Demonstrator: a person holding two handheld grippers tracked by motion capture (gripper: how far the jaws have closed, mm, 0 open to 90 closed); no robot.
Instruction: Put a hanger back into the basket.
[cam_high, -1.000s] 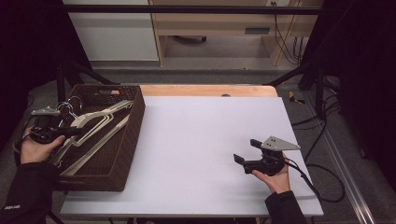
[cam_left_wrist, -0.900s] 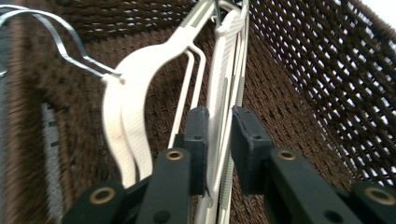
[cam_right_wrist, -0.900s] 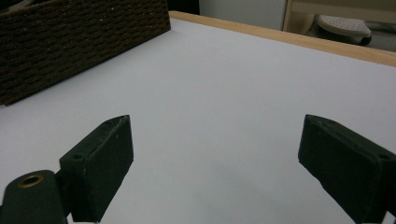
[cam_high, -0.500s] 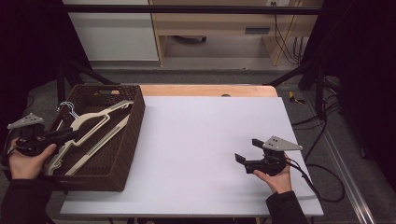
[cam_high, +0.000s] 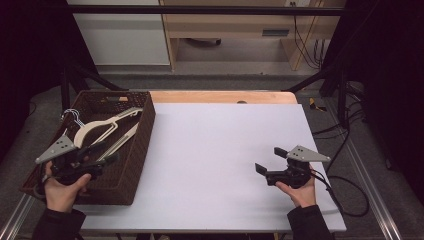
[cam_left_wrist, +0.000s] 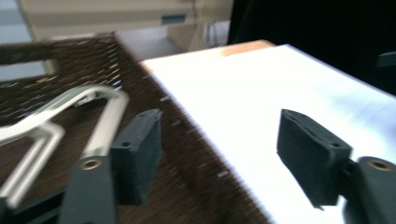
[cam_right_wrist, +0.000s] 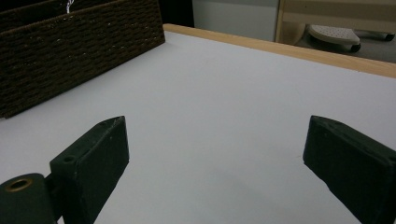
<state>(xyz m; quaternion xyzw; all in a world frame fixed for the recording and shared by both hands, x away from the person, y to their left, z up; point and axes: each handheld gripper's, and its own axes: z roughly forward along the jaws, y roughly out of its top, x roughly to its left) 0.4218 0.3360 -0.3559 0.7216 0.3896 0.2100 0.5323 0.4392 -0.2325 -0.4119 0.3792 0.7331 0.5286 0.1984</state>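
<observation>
A dark wicker basket (cam_high: 144, 131) stands on the left end of the white table (cam_high: 215, 145). Cream wooden hangers (cam_high: 102, 127) with wire hooks lie inside it. My left gripper (cam_high: 105, 152) hovers open over the basket's near part, just short of the hangers, with nothing between its jaws. In the left gripper view the left gripper (cam_left_wrist: 224, 149) spans the basket's right wall (cam_left_wrist: 196, 158), and the hangers (cam_left_wrist: 70, 109) lie to the left of its jaws. My right gripper (cam_high: 270, 160) rests open and low over the table's near right. The right gripper (cam_right_wrist: 217, 158) holds nothing; the basket (cam_right_wrist: 70, 46) is far off.
A bare wooden strip (cam_high: 220, 96) runs along the table's far edge. Beyond it stand a white cabinet (cam_high: 120, 35) and a wooden shelf unit (cam_high: 235, 30). Cables (cam_high: 345, 185) trail off the table's right side. Black frame poles (cam_high: 320, 75) slant at both sides.
My left gripper has moved from the hanger hooks at the basket's far left toward the near side and rightward over the basket. The right gripper has stayed put.
</observation>
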